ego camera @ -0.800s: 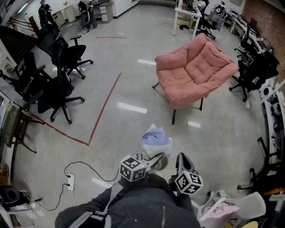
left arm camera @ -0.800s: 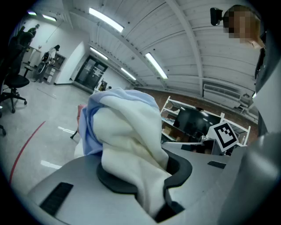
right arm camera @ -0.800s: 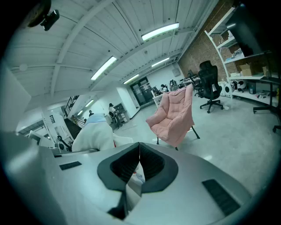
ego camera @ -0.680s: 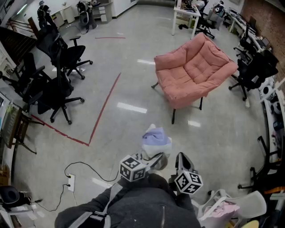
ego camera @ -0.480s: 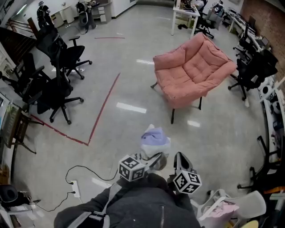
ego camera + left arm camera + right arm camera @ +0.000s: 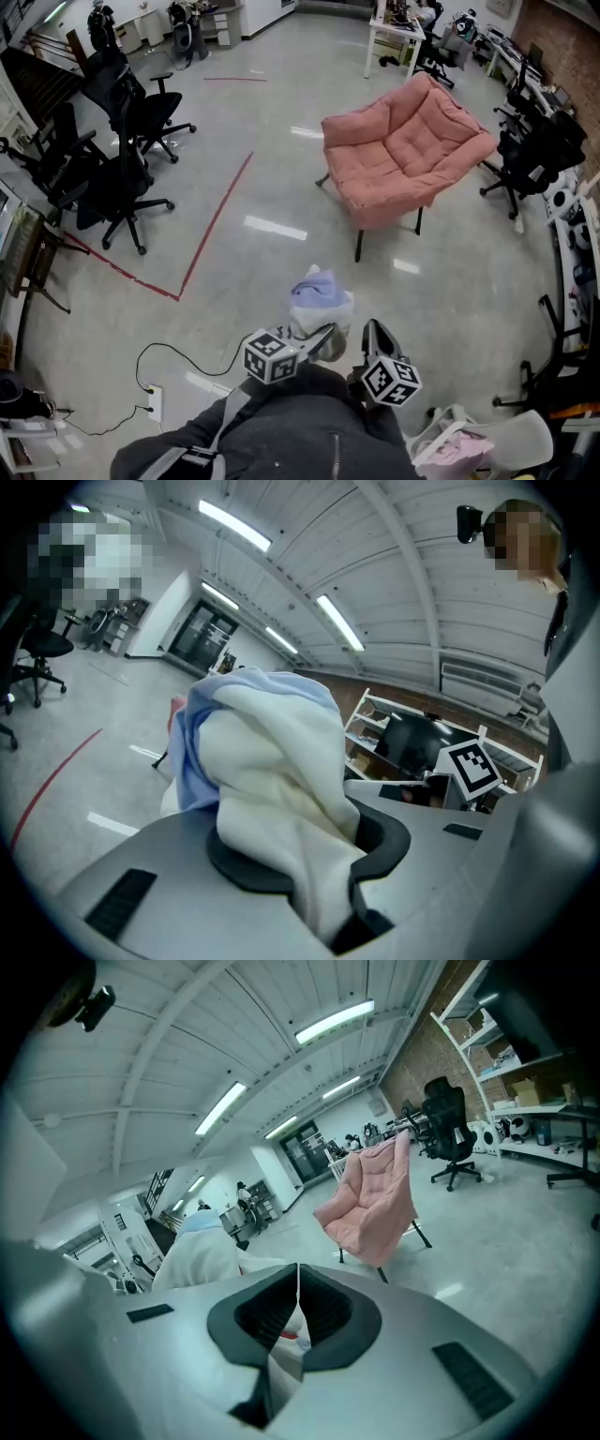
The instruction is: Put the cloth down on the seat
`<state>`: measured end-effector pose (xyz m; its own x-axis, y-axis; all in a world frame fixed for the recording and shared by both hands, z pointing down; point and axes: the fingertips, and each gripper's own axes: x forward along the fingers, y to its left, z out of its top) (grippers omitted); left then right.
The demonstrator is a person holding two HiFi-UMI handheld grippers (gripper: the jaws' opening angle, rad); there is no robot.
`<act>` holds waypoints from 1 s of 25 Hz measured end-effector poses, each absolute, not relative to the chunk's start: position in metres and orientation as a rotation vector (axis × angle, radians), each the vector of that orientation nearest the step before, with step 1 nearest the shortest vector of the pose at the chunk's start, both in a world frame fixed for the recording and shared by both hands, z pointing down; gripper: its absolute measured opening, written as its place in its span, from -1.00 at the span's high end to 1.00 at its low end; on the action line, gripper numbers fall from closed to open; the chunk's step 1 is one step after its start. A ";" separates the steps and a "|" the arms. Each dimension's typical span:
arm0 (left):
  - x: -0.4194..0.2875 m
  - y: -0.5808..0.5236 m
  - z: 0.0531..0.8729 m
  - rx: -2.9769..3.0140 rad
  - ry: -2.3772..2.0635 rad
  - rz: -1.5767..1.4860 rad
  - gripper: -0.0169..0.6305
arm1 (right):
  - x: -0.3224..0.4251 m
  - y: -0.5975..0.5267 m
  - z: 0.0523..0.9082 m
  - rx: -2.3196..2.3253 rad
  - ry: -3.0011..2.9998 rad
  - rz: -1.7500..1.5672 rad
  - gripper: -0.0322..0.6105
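A bundled cloth (image 6: 319, 292), light blue over cream white, hangs in front of me, and my left gripper (image 6: 327, 338) is shut on it. In the left gripper view the cloth (image 6: 272, 761) bulges up out of the jaws of the left gripper (image 6: 314, 860) and hides most of the room. My right gripper (image 6: 376, 335) sits just to the right of it, shut, with its pads meeting in the right gripper view (image 6: 298, 1283). The pink cushioned chair (image 6: 408, 150) with its wide seat stands some way ahead on the floor; the right gripper view also shows the chair (image 6: 370, 1204) and the cloth (image 6: 197, 1255).
Black office chairs (image 6: 122, 178) stand at the left and more (image 6: 539, 150) at the right. A red tape line (image 6: 211, 234) crosses the floor. A cable with a socket block (image 6: 155, 401) lies near my feet. A white chair with pink fabric (image 6: 478, 441) is at bottom right.
The view has crept forward toward the pink chair; the socket block slid down the frame. The cloth stays held in the left gripper, and both grippers keep their pose.
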<state>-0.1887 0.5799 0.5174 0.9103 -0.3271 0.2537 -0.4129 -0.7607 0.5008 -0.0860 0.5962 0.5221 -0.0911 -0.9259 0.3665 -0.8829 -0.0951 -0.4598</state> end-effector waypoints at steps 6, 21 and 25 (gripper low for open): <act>-0.183 0.600 0.530 2.477 -0.548 0.182 0.59 | -0.078 0.610 0.539 -2.045 2.060 -0.985 0.86; -0.159 0.564 0.527 2.483 -0.581 0.167 0.59 | -0.047 0.572 0.539 -2.014 2.052 -1.014 0.86; -0.157 0.537 0.537 2.472 -0.590 0.170 0.59 | -0.045 0.544 0.548 -2.003 2.045 -1.043 0.86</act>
<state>-0.1575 0.5374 0.5372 0.8938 -0.3734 0.2481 -0.4482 -0.7306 0.5151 -0.0447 0.5443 0.5485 -0.1328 -0.9133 0.3851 -0.8481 -0.0964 -0.5211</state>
